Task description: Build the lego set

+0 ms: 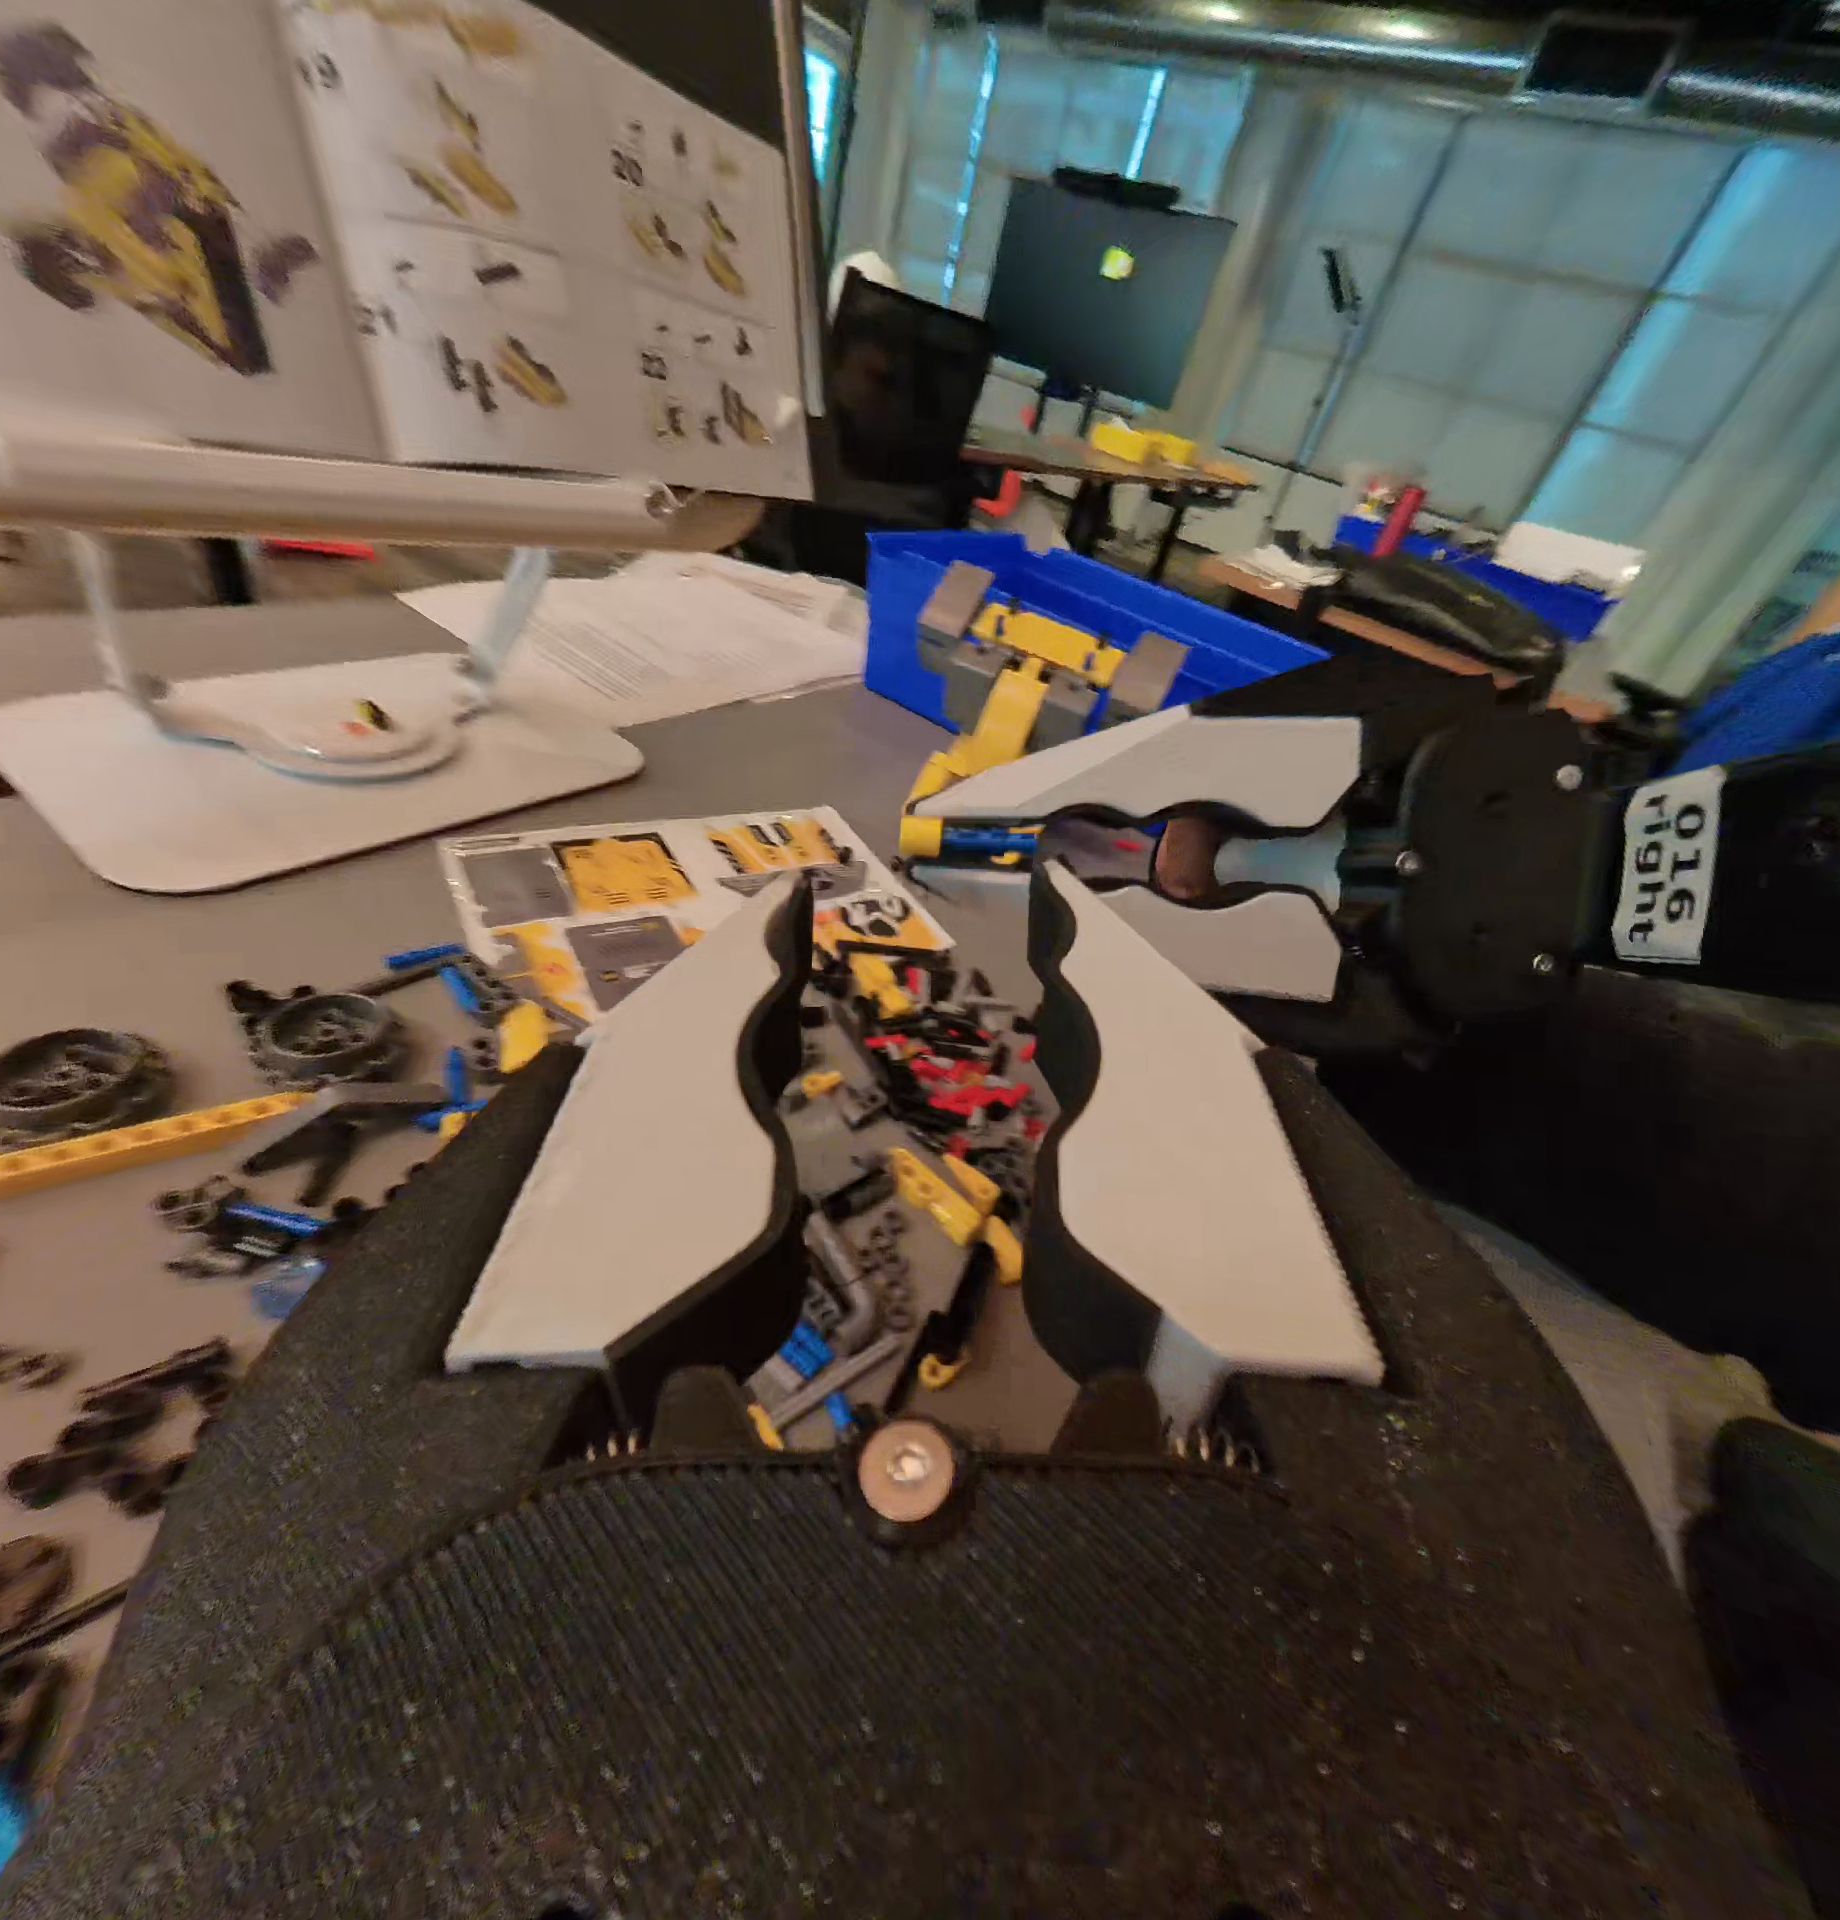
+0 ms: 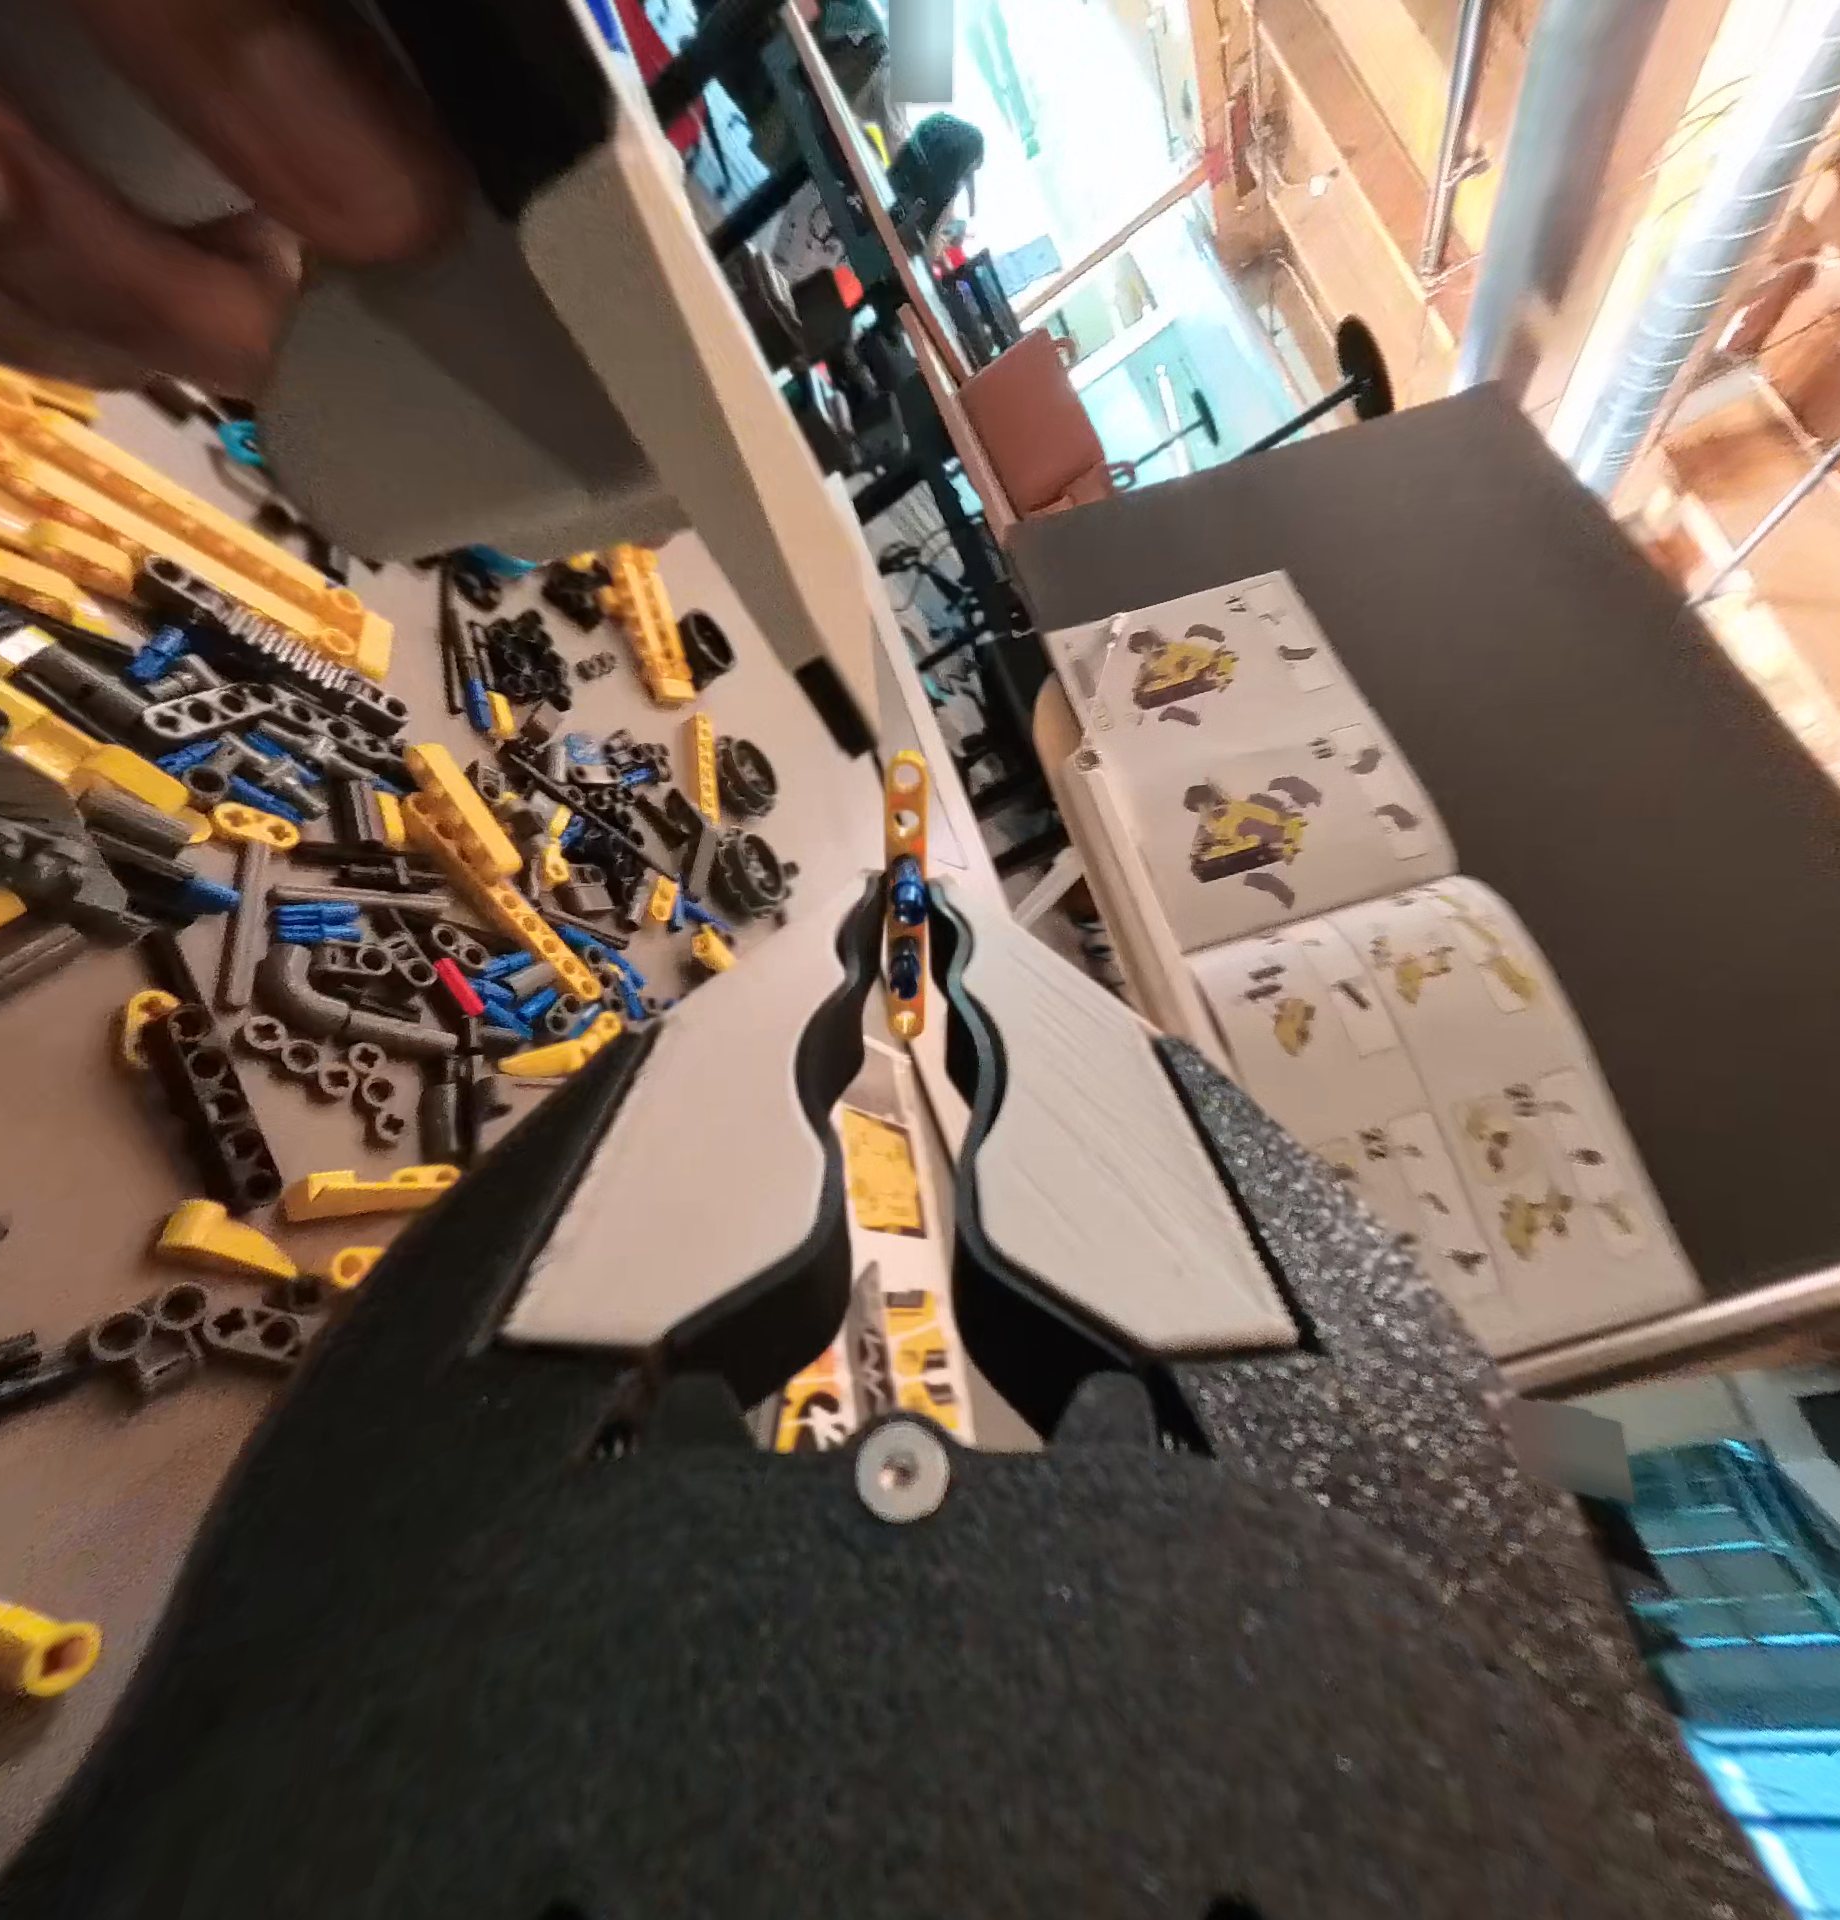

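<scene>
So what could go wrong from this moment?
The right hand-held gripper pinches the thin yellow beam edge-on, over its blue pins; it may twist or slip out. The open left hand-held gripper hovers above the loose parts pile and could scatter it or catch several pieces.

2 grippers (image 1: 921, 894) (image 1: 921, 821), 1 manual (image 1: 376, 208)

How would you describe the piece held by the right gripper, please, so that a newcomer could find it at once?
Start at the instruction booklet propped on its stand, then come to the right gripper in front of it. Pinched between its fingertips is a thin yellow beam carrying blue pins, the only piece held off the table rather than lying in the loose pile.
</scene>
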The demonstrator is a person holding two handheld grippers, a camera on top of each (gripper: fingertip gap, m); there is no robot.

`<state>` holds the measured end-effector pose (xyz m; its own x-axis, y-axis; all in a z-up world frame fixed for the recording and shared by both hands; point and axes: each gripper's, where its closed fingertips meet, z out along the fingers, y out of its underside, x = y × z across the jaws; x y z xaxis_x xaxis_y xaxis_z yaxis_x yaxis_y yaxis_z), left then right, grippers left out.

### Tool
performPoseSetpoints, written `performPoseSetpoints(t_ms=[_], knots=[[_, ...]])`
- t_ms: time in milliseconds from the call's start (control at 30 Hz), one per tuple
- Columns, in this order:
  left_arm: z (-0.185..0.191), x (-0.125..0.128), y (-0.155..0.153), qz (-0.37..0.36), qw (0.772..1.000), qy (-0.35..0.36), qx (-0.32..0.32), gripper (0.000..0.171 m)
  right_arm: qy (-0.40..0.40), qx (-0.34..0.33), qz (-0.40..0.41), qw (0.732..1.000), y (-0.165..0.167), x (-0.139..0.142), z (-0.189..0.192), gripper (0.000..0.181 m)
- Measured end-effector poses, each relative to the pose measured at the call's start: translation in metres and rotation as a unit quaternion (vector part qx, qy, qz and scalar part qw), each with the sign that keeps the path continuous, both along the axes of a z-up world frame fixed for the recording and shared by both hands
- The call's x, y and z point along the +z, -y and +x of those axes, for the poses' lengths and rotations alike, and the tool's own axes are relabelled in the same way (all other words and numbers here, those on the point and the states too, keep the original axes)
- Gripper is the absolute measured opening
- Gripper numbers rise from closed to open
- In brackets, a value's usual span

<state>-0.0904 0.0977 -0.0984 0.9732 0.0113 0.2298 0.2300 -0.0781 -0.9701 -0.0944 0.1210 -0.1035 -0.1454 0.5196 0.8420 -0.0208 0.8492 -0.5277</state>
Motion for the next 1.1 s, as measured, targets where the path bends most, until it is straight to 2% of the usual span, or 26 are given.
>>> performPoseSetpoints(t_ms=[100,200,267,333,433,500,567,633,867,900,933,1000,1067,1100], knots=[[0.0,-0.009,-0.003,-0.023,1.0,0.002,0.0,0.034,0.03,0.017,-0.013,0.999,0.0,-0.019,-0.002,0.007],[0.004,-0.02,-0.006,-0.051,0.999,0.008,-0.003,0.002,0.018,0.026,-0.007,0.999,0.001,-0.028,0.006,0.007],[0.008,-0.023,-0.007,-0.062,0.998,-0.001,-0.009,0.006,0.028,0.015,-0.002,0.999,0.001,-0.032,0.009,0.007],[0.01,-0.023,-0.008,-0.06,0.998,-0.003,-0.012,0.027,0.02,0.009,0.006,1.0,0.002,-0.028,0.011,0.007],[0.019,-0.03,-0.01,-0.08,0.996,0.004,-0.037,0.04,0.018,0.009,0.0,1.0,0.006,-0.027,0.011,0.007],[0.024,-0.032,-0.01,-0.086,0.995,-0.002,-0.046,0.039,0.021,0.01,0.003,1.0,0.007,-0.029,0.011,0.007],[0.022,-0.032,-0.011,-0.086,0.996,-0.019,-0.033,0.026,0.023,0.012,0.006,1.0,0.009,-0.031,0.011,0.007],[0.018,-0.031,-0.01,-0.084,0.995,-0.038,-0.022,0.021,0.022,0.021,0.002,1.0,0.014,-0.031,0.012,0.007],[0.02,-0.028,-0.008,-0.078,0.996,-0.035,-0.033,0.007,0.011,0.026,-0.019,0.999,0.017,-0.025,0.014,0.007],[0.02,-0.026,-0.008,-0.073,0.996,-0.031,-0.035,0.006,0.004,0.029,-0.028,0.999,0.017,-0.022,0.014,0.009],[0.019,-0.024,-0.007,-0.068,0.997,-0.025,-0.035,0.006,-0.013,0.034,-0.044,0.998,0.018,-0.016,0.015,0.02],[0.016,-0.019,-0.006,-0.055,0.998,-0.014,-0.032,0.006,-0.071,0.048,-0.103,0.991,0.018,0.003,0.021,0.057],[0.014,-0.012,-0.003,-0.034,0.999,0.001,-0.037,0.007,-0.103,0.061,-0.177,0.977,0.014,0.017,0.028,0.062],[0.014,-0.008,-0.002,-0.023,0.999,0.01,-0.043,0.007,-0.084,0.071,-0.217,0.97,0.014,0.016,0.029,0.067]])
